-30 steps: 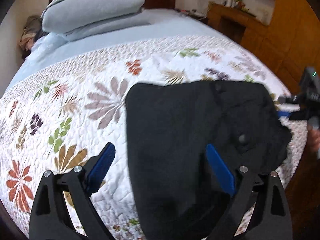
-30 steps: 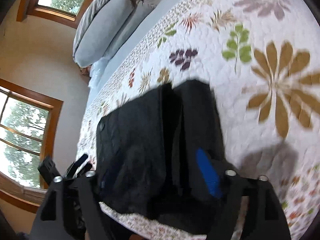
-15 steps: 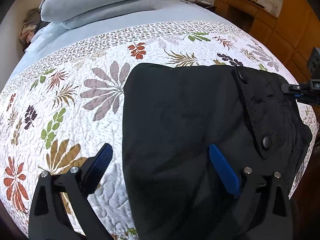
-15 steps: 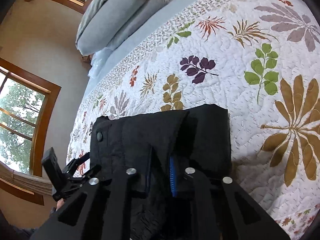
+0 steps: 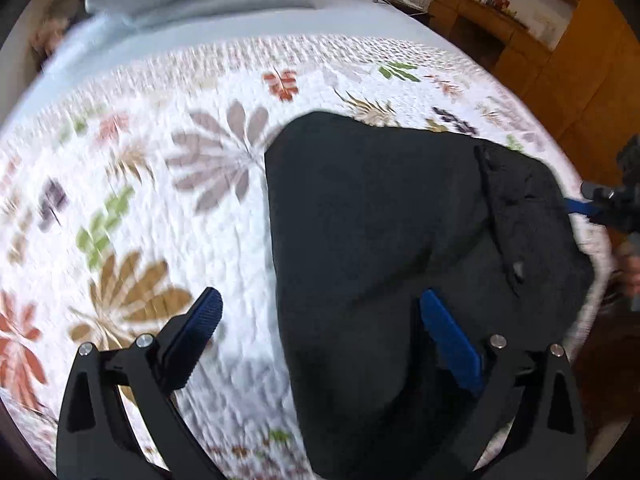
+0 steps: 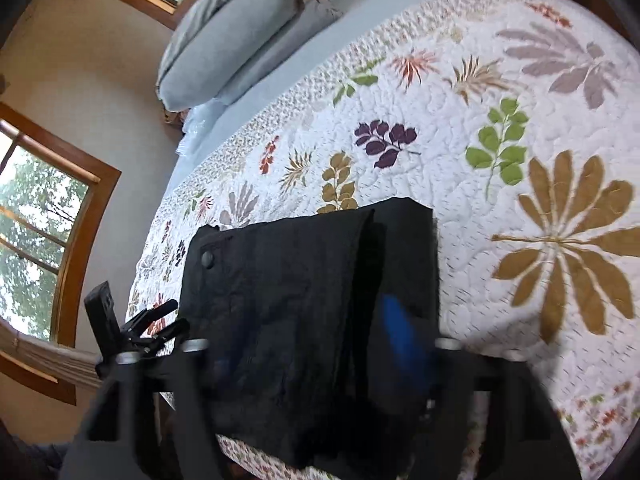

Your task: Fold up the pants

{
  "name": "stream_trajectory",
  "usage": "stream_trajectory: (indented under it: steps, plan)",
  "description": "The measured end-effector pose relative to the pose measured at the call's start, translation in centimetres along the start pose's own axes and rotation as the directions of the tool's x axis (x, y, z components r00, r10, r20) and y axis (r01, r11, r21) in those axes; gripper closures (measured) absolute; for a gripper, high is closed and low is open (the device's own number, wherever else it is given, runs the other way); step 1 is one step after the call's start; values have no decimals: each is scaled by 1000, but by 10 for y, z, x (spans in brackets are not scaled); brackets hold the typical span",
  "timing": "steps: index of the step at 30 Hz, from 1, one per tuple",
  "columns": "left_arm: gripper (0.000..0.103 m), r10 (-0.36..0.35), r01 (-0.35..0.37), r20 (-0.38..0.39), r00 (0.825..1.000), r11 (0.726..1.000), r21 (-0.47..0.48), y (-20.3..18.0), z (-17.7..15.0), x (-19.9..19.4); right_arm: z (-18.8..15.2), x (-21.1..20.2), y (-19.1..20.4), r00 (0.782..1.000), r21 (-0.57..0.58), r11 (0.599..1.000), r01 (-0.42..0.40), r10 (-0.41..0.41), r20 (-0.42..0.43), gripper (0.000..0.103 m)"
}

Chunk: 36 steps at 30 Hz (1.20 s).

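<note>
I see the folded black fabric pants [image 5: 392, 248] lying on the white quilted bedspread with coloured leaf prints [image 5: 160, 184], near the bed's foot edge. My left gripper [image 5: 316, 320] is spread wide: its blue-padded left finger sits over bare quilt at 7 o'clock of the pants, its right finger over the cloth, gripping nothing. In the right wrist view, my right gripper [image 6: 308, 344] is motion-blurred but its fingers stand apart, straddling the pants' [image 6: 304, 312] near edge, one blue pad at 5 o'clock over the fabric. The pants form a thick rectangular bundle with layered folds, a round button showing on the waistband at 10 o'clock.
</note>
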<state>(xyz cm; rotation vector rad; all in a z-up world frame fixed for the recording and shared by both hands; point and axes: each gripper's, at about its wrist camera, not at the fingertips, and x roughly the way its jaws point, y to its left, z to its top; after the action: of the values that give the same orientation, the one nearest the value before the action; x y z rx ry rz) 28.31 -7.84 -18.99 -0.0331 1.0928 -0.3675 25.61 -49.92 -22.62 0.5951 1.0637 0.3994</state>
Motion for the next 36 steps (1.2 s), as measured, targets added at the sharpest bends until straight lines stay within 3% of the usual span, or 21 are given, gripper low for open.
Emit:
stream_trajectory:
  steps: [2, 4, 10, 18, 25, 32, 36]
  plan:
    - [3, -66, 64, -36, 997, 997, -48, 15, -7, -4, -7, -11, -2, 1000, 16, 1000, -15, 15, 0, 16]
    - [3, -173, 165, -88, 981, 982, -92, 29, -17, -4, -15, -17, -8, 999, 53, 998, -30, 30, -13, 12]
    - [3, -263, 238, -153, 952, 957, -164, 50, -36, 7, -37, -16, -31, 995, 156, 986, -56, 68, -75, 8]
    - [3, -473, 413, -240, 848, 873, -260, 36, -41, 38, -45, -3, -46, 988, 208, 976, -68, 95, -122, 8]
    - [5, -538, 465, -276, 797, 837, -290, 21, -42, 50, -44, 9, -48, 983, 206, 976, -69, 102, -155, 8]
    - [9, -554, 485, -296, 778, 830, -277, 10, -41, 54, -49, 22, -61, 971, 247, 964, -103, 152, -187, 5]
    - [19, -550, 485, -292, 783, 833, -267, 9, -39, 52, -50, 35, -62, 955, 252, 957, -146, 203, -217, 3]
